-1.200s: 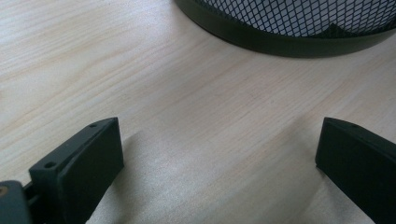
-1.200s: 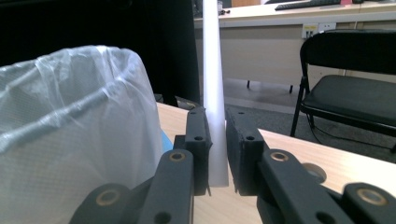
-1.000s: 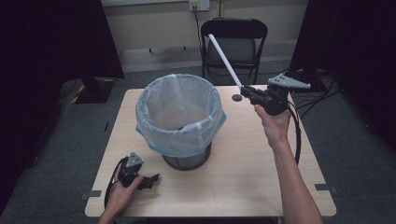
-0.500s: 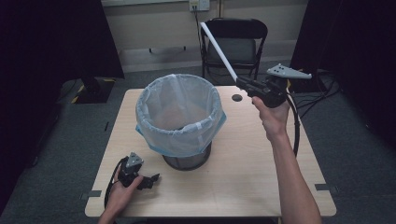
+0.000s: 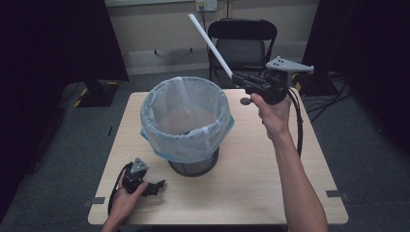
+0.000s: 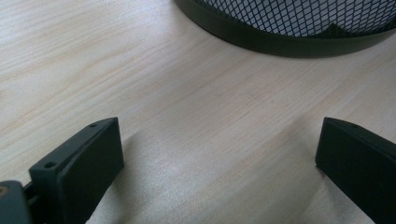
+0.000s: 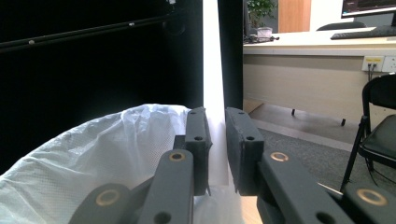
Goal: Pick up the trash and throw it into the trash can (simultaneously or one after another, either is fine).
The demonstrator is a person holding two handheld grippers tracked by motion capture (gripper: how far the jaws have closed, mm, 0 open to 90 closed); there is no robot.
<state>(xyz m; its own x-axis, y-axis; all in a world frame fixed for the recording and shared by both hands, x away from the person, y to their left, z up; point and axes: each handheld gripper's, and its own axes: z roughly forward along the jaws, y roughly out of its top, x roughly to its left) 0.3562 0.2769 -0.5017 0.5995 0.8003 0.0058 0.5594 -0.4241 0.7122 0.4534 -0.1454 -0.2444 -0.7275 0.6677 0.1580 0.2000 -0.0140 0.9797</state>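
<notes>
right hand-held gripper: being held up off the surface, just beyond the far right of the bin rim; jaws clamping on the lower end of a white tube
white tube: sticking out of the jaws, slanting up and away to the left in the high view, over the floor behind the surface; its free end is reaching toward the back wall
right hand: gripping the gripper body; forearm coming in from the bottom right
left hand-held gripper: resting low at the near left corner of the surface, jaws standing wide apart, nothing between them
left hand: lying on the surface, holding the gripper
bin: black mesh, lined with a pale bag folded over the rim, standing mid-surface between the two grippers
surface: light wood, bare near the front
small dark disc: lying on the surface just under the right gripper; cannot tell what it is
chair: black folding chair standing behind the surface
right gripper view: showing the tube pinched between the two jaws, running straight up, bag edge bulging at lower left
left gripper view: showing bare wood grain between the spread jaws and the mesh base of the bin just ahead
</notes>
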